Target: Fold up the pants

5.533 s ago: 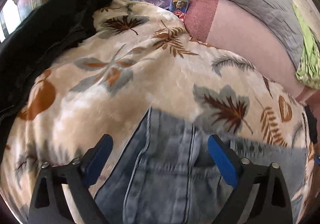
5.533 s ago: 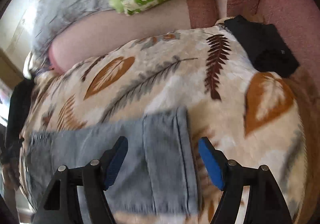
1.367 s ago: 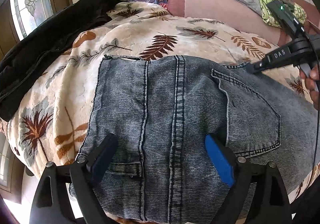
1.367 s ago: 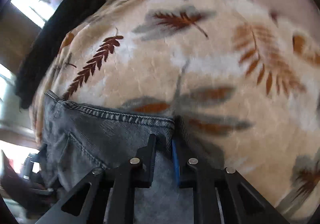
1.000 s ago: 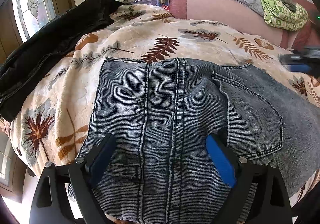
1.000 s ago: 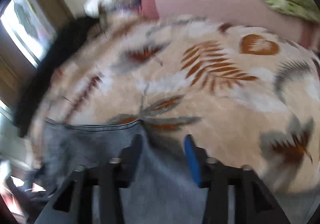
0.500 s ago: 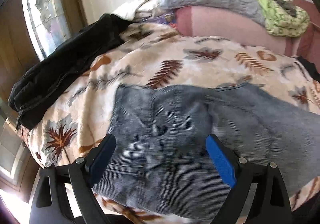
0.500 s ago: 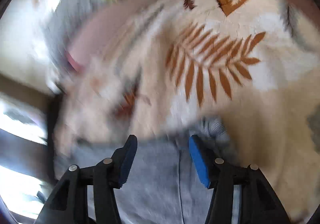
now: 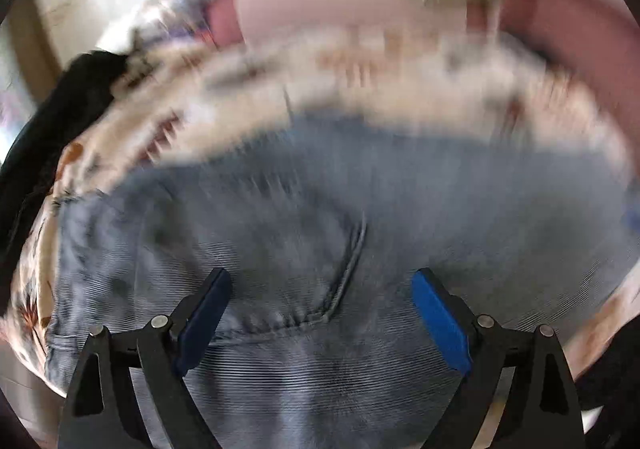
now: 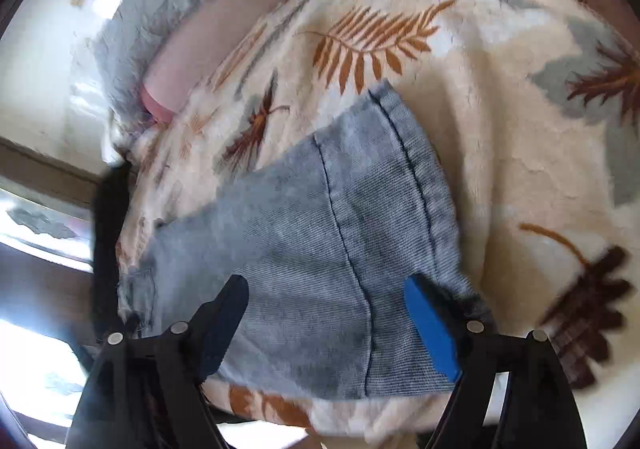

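One pair of jeans (image 10: 320,233), left gripper (image 9: 320,313) spread, right gripper (image 10: 326,313) opening, both empty

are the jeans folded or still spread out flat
Folded, at least once. In the right wrist view the jeans lie as a short, layered panel on the leaf-print blanket, the hem end doubled over. How many layers cannot be told.

Home bedroom: leaf-print blanket (image 10: 500,97) over bed, grey pillow (image 10: 136,29), window (image 10: 36,221).

left gripper (image 9: 320,313) wide apart and angled down, right gripper (image 10: 326,323) fingers (image 10: 430,333) opening, empty
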Motion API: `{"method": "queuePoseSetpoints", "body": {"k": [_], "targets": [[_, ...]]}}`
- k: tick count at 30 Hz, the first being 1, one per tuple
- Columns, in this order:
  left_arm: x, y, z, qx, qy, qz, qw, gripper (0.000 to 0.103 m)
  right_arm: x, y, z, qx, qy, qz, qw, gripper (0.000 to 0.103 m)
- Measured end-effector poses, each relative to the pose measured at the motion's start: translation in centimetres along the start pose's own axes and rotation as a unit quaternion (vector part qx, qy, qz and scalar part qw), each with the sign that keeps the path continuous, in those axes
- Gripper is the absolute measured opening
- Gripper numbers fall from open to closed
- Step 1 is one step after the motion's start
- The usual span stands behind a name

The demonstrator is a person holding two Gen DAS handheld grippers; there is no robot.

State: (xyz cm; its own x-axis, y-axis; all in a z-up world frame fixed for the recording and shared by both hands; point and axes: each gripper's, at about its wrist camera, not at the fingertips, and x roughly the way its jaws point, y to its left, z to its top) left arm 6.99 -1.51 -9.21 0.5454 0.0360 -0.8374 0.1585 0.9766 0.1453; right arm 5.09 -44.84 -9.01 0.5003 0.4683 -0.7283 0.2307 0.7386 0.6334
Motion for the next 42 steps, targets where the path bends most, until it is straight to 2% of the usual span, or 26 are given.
{"method": "queuePoseSetpoints", "body": {"k": [1, 2, 4, 6, 8, 9, 11, 13, 14, 17, 22, 25, 29, 32, 35, 42], "targets": [[-0.4, 0.0, -0.3, 0.002, -0.032, 0.001, 0.9995, 0.093, -0.9, 0.4, 0.0, 0.001, -0.010, 0.003, 1.000, 0.083], [-0.8, 0.1, -0.2, -0.002, -0.035, 0.002, 0.9994, 0.093, -2.7, 1.4, -0.4, -0.014, -0.042, 0.005, 0.999, 0.083], [-1.6, 0.6, 0.1, -0.014, -0.033, -0.009, 0.9993, 0.093, -4.9, 2.4, -1.8, -0.018, -0.060, 0.031, 0.998, 0.083], [-2.6, 0.9, 0.1, -0.024, -0.052, -0.015, 0.9982, 0.093, -5.7, 2.7, -3.5, -0.013, -0.054, 0.075, 0.996, 0.083], [-2.8, 0.8, 0.0, -0.023, -0.056, -0.023, 0.9979, 0.093, -4.6, 2.3, -5.1, -0.015, -0.032, 0.097, 0.995, 0.084], [-2.2, 0.4, -0.1, -0.015, -0.046, -0.021, 0.9986, 0.093, -3.7, 2.1, -5.2, -0.014, -0.020, 0.090, 0.996, 0.084], [-0.6, -0.2, -0.4, 0.002, -0.021, -0.008, 0.9997, 0.093, -0.1, -1.2, -4.6, 0.018, 0.009, 0.053, 0.998, 0.080], [-0.9, -0.2, -0.5, 0.002, -0.032, -0.007, 0.9995, 0.093, -0.8, -2.7, -4.1, 0.062, -0.020, 0.101, 0.993, 0.078], [-1.2, -0.2, -0.6, 0.001, -0.028, -0.006, 0.9996, 0.093, -2.5, -2.3, -4.0, 0.055, -0.044, 0.112, 0.991, 0.078], [-2.7, 0.1, -0.3, -0.006, -0.051, -0.007, 0.9986, 0.093, -6.3, -1.5, -5.0, 0.028, -0.095, 0.106, 0.989, 0.078], [-3.5, -0.5, 0.4, -0.009, -0.069, -0.023, 0.9973, 0.093, -7.5, -3.4, -7.7, 0.090, -0.083, 0.138, 0.983, 0.079], [-3.2, -1.1, 0.5, -0.007, -0.067, -0.026, 0.9974, 0.093, -5.2, -3.9, -9.2, 0.126, -0.036, 0.167, 0.977, 0.079], [-3.2, -1.5, 0.4, -0.005, -0.063, -0.036, 0.9974, 0.093, -1.8, -4.0, -8.9, 0.145, -0.028, 0.149, 0.978, 0.079], [-3.7, -1.2, 0.3, -0.012, -0.067, -0.040, 0.9969, 0.093, -1.8, -6.0, -8.3, 0.178, -0.059, 0.126, 0.974, 0.079], [-3.9, -0.5, 0.4, -0.030, -0.067, -0.044, 0.9963, 0.093, -2.3, -7.3, -7.7, 0.207, -0.090, 0.143, 0.964, 0.079], [-3.6, -1.4, 1.6, -0.058, -0.048, -0.056, 0.9956, 0.093, -1.9, -6.7, -7.5, 0.198, -0.099, 0.125, 0.967, 0.079]]}}
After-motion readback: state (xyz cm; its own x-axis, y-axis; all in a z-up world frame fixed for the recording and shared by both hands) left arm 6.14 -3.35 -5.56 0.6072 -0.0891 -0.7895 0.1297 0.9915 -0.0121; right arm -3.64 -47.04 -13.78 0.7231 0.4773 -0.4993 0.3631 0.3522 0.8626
